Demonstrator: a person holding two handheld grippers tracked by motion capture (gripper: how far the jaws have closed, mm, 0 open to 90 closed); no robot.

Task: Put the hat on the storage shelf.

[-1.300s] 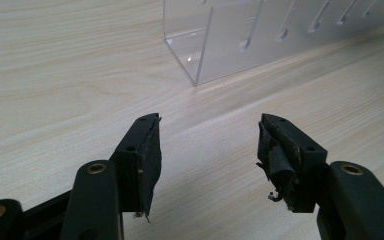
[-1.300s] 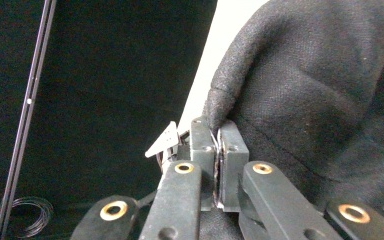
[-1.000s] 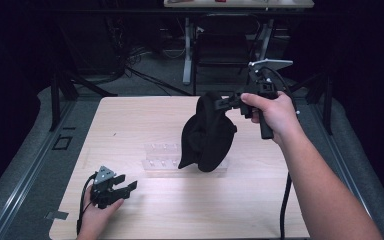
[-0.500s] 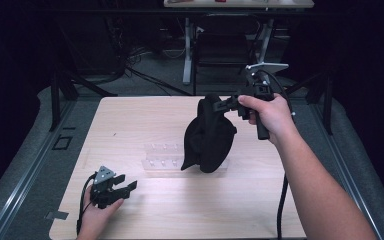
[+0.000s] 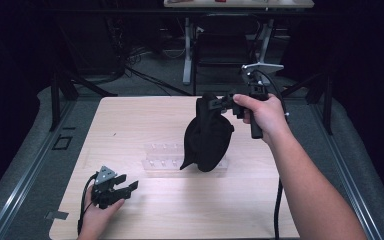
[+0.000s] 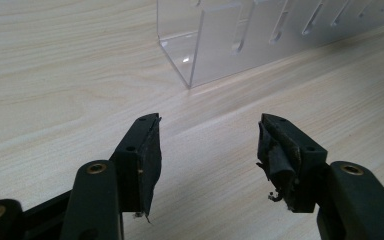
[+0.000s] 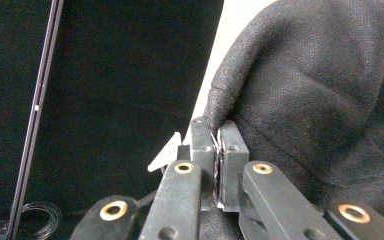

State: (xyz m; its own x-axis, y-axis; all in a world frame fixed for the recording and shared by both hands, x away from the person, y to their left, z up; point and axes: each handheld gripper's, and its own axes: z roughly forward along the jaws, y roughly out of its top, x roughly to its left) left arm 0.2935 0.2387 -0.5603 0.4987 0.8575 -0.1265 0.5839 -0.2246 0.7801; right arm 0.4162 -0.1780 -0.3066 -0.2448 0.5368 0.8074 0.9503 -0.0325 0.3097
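Note:
A black cloth bag or hat (image 5: 209, 136) hangs over the middle of the wooden table (image 5: 130, 120), its lower end touching or near a clear acrylic rack (image 5: 161, 156). My right gripper (image 5: 215, 103) is shut on the cloth's top edge; in the right gripper view the jaws pinch a fold of black fabric (image 7: 305, 90) at the right gripper (image 7: 219, 131). My left gripper (image 5: 125, 188) rests at the table's front left, open and holding nothing. In the left gripper view the left gripper (image 6: 209, 135) points at the clear rack (image 6: 240, 40) across bare wood.
Black cables trail from both grippers. Grey floor strips and metal rails (image 5: 25, 170) flank the table. Beyond the far edge stand table legs (image 5: 187, 50) and dark stands with cables on the floor.
My right gripper has lifted slightly and shifted left with the black cloth, which hangs a little more over the rack. The left gripper has stayed put.

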